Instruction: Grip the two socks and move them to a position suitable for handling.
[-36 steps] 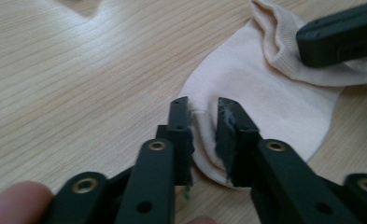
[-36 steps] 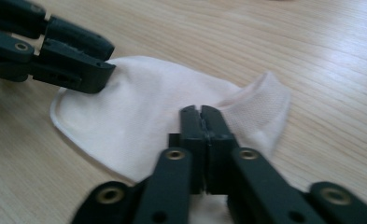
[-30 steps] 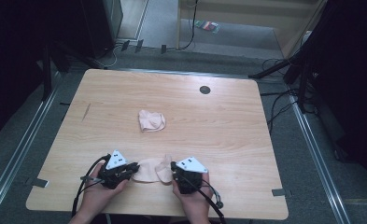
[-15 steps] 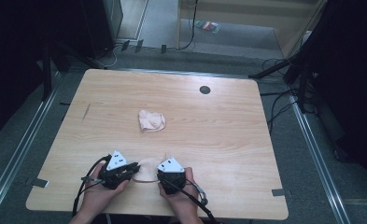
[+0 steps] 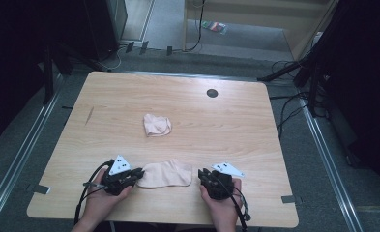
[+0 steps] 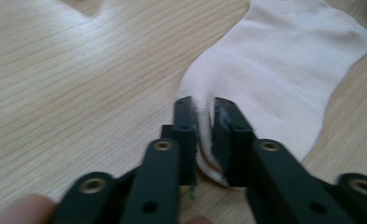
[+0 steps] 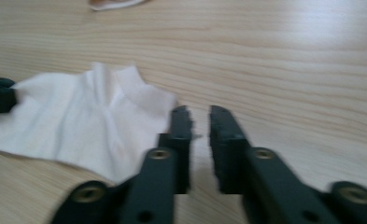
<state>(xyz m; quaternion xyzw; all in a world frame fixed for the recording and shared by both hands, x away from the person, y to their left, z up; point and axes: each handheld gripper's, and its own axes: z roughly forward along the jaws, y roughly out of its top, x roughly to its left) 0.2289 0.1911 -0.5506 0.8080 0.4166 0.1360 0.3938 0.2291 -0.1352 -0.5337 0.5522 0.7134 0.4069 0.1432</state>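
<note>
Near edge of the desk point(image 5: 255, 125): we see the left tool point(image 6: 202, 122) with its jaws just eased wider, the sock's point(image 5: 164, 174) hem between them but no longer pinched. The right tool point(image 7: 200, 122), jaws parted after opening, holds nothing and sits just beside the sock's other end. The pale sock lies flat. Farther off lies a crumpled second sock point(image 5: 156, 124).

Bare table point(image 5: 255, 130) lay open right and far; only the crumpled sock point(image 5: 156, 124) and flat sock point(image 5: 164, 174) interrupted it.
</note>
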